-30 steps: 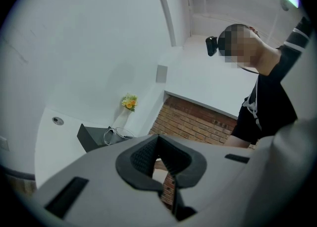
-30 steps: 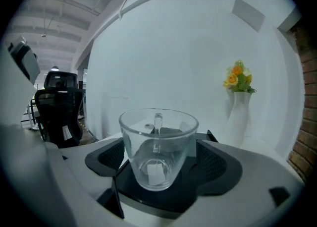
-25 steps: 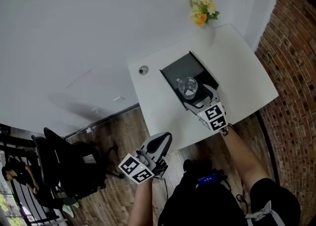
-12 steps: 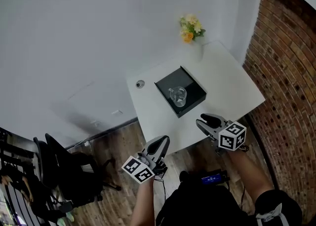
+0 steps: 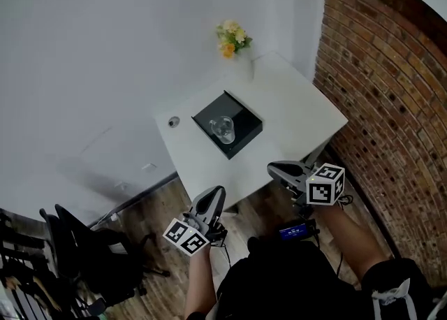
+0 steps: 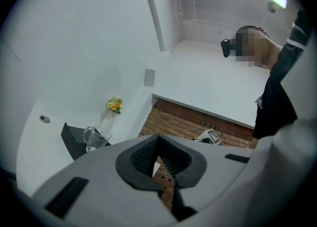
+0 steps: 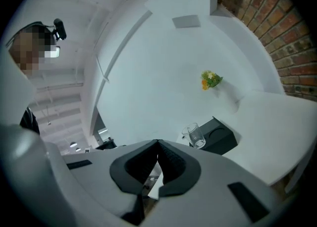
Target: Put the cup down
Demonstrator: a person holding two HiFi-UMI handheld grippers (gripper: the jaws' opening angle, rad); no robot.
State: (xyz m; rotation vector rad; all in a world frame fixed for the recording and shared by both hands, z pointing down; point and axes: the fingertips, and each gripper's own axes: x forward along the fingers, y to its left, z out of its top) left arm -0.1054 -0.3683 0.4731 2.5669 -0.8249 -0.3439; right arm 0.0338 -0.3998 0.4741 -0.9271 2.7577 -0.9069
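Glass cup [image 5: 223, 128] stands upright on the black box [image 5: 241, 112] at the middle of the white table [image 5: 293, 102], well apart from both grippers. It is probably light, rigid, slick and breakable, so it is best taken gently across its wall or by the handle. The left gripper [image 5: 216, 193] is closed and empty. The right gripper [image 5: 274, 169] has just closed on nothing.

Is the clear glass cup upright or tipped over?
Upright: the clear glass cup stands on its base, mouth up, on the black square block.

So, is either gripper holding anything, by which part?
Nothing. The left gripper is shut empty; the right gripper has just closed on nothing. The cup stands untouched.
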